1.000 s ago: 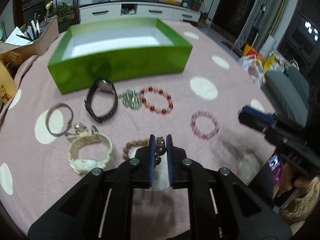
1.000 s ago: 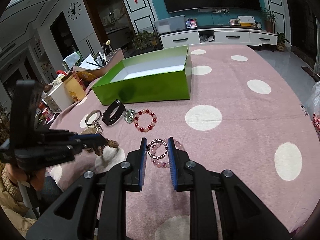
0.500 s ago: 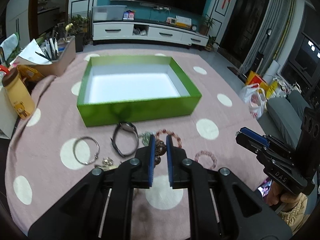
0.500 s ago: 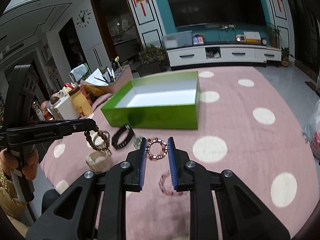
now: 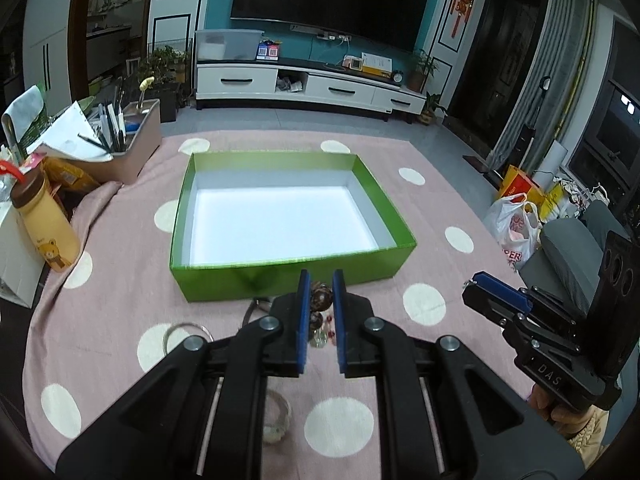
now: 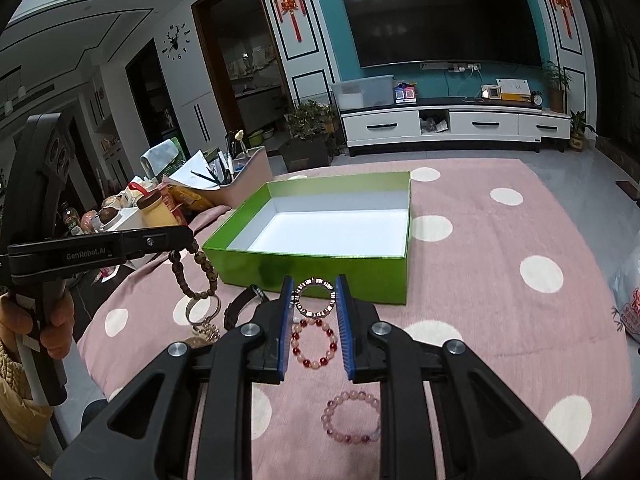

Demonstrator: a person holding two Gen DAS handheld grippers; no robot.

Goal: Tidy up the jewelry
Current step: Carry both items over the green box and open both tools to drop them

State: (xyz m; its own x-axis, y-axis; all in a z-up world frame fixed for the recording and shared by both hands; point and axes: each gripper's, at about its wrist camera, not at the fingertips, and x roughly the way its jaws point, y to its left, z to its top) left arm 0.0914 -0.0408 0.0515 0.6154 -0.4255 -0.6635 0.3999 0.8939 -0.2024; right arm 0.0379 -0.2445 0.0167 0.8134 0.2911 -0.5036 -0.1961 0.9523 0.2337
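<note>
**Nearly at the box: two bracelets lifted, nothing stored yet**

So far the green box [image 6: 324,240] holds nothing; its white floor is bare in both views. By my reading, the sorting has only just begun, with the first two pieces in the air and the rest waiting on the pink dotted counter [image 6: 500,320].

The left tool [image 5: 319,294] is clenched on a brown wooden bead bracelet [image 6: 196,272], which dangles below its tip, to the left of the box and above the counter. The right tool [image 6: 316,292] grips a small ring-shaped bracelet of dark and pale links [image 6: 314,297] between its blue pads, held up just in front of the box's near wall. Neither piece is over the box opening yet, so both drops are left to do.

Count of what shows, all in front of the box on its near side:
- Held bracelets: two, one in each tool.
- Red and pale bead bracelet [image 6: 314,342]: one, on the counter below the right tool.
- Pink bead bracelet [image 6: 352,416]: one, farther from the box than the red one.
- Black wristband [image 6: 244,306]: one, near the box's left front corner.
- Silver bangle [image 6: 202,308]: one, left of the wristband.
- White chunky bracelet [image 5: 276,420]: one, partly hidden under the left tool.
- Green box: one.

A small metal cluster lies beside the bangle; I cannot tell what it is. That leaves at least five pieces to collect after these two.
</note>
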